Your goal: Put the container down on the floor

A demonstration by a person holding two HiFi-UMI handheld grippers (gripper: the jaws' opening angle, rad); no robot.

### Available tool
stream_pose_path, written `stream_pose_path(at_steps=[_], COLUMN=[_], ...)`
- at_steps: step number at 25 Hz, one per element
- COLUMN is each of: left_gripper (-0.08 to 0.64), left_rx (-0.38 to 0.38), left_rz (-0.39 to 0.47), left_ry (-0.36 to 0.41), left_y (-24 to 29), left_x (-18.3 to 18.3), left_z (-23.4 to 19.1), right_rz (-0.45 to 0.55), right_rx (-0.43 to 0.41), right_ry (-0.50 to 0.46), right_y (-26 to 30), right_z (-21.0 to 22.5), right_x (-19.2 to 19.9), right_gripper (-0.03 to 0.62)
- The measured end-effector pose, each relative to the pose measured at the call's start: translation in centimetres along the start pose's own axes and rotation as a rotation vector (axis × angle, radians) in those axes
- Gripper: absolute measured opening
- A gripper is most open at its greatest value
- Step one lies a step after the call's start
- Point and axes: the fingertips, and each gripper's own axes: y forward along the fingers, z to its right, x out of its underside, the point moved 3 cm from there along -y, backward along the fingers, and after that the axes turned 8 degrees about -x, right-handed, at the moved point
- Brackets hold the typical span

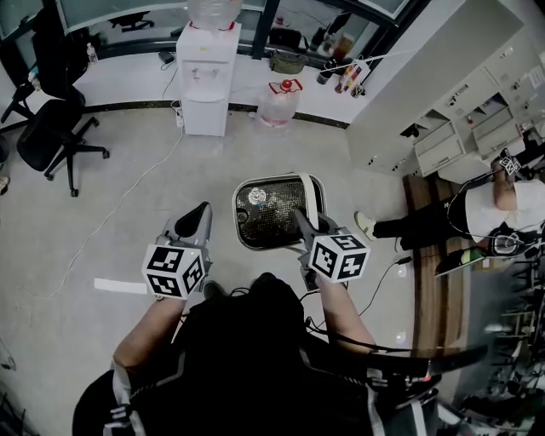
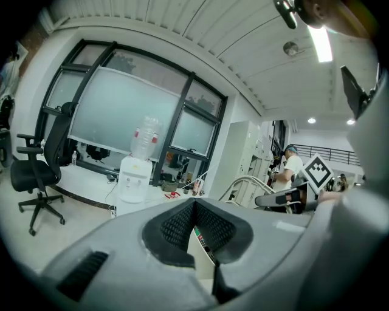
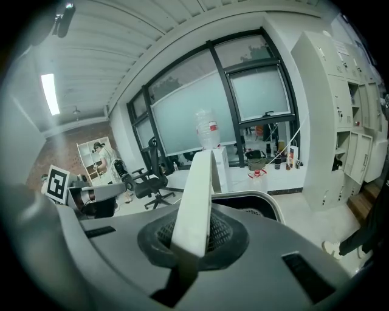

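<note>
Below, dark container (image 1: pixel 238 217) with small round item (image 1: pixel 257 197) inside.

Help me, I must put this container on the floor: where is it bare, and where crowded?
Bare floor lies left of the container, between the office chair, the water dispenser and the left tongs; only a thin cable crosses it. The right side is crowded: a person's legs and shoe, a wooden strip and cabinets.

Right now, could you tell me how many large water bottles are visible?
2: one bottle atop the white dispenser, another bottle on the floor to its right; others may be hidden.
</note>
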Motion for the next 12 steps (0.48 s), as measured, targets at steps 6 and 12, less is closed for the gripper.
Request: stream_pose_path(at_steps=[6,12], left_gripper=[0.006,0.006], left_rx=[-0.010,-0.057], left_rz=[-0.003,-0.011], left_ry=[0.002,0.009], left_y=[0.8,3.5], left_x=[-0.3,-1.4], left_z=[-1.2,-2.8], right_rz=[0.001,0.008], right_rx=[-0.015,-0.050], right_ry=[0.015,0.015], right_y=[1.8,4.8], right_z=[0.3,2.1], right_x=[-0.9,-2.7], right_gripper=[0.008,0.008])
